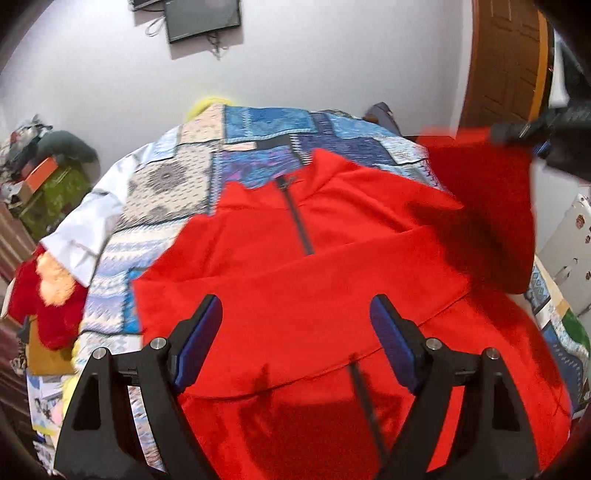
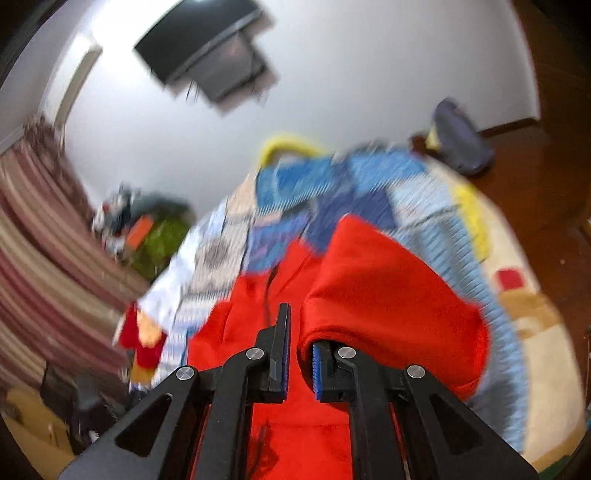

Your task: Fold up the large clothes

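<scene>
A large red fleece jacket [image 1: 332, 288] with a dark zipper [image 1: 297, 221] lies front-up on a patchwork bedspread [image 1: 258, 129]. My left gripper [image 1: 295, 306] hovers open over the jacket's lower half, its blue pads wide apart and holding nothing. At the upper right, my right gripper [image 1: 517, 131] holds the jacket's right side lifted off the bed. In the blurred right wrist view, the right gripper [image 2: 301, 332] is shut on that red fabric [image 2: 388, 295], which drapes over and hides the right fingertip.
A white cloth [image 1: 92, 221] and a red and orange fuzzy item [image 1: 48, 295] lie at the bed's left edge. A cluttered green stand [image 1: 55, 184] is beyond them. A screen [image 1: 201, 18] hangs on the wall, and a wooden door [image 1: 506, 62] is at the right.
</scene>
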Action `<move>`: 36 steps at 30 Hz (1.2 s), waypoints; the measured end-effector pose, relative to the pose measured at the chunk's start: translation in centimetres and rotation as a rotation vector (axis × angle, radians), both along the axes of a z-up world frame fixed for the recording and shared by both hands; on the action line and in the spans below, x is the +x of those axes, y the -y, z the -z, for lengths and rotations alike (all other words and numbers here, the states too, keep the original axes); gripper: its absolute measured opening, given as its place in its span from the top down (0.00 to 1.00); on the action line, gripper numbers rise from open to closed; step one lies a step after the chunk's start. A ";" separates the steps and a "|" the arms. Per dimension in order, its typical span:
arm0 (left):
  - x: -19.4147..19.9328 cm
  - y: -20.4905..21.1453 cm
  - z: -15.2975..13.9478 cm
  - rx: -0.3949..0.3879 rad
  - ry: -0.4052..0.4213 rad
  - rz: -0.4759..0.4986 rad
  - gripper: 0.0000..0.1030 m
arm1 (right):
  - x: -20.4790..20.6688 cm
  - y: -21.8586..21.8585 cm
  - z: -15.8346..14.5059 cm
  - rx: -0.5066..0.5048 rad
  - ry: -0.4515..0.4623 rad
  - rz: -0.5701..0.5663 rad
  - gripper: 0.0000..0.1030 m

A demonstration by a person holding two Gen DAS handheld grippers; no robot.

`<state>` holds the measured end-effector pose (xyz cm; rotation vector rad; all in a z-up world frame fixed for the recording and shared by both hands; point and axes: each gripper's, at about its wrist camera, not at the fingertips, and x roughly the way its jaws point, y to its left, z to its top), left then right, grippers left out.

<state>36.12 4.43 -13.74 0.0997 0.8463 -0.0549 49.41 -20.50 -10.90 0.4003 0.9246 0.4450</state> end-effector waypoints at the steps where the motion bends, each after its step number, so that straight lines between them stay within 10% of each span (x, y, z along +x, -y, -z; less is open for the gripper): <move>1: -0.5 -0.7 0.1 0.004 -0.001 -0.010 0.20 | 0.2 -1.9 1.7 -0.017 -0.040 -0.026 0.93; 10: -3.7 -5.1 3.2 0.088 -0.053 -0.068 0.20 | -1.9 -7.8 15.5 -0.302 -0.336 -0.144 0.92; 20: -2.7 -0.6 2.9 0.086 -0.056 0.034 0.20 | -5.4 -3.6 10.6 -0.257 -0.274 -0.237 0.92; 26: 1.2 6.4 1.0 0.040 -0.051 0.167 0.20 | -7.7 4.3 5.0 -0.383 -0.052 -0.071 0.92; 36: 7.7 21.0 5.9 0.025 -0.207 0.403 0.20 | -8.8 16.8 4.8 -0.509 -0.044 0.109 0.92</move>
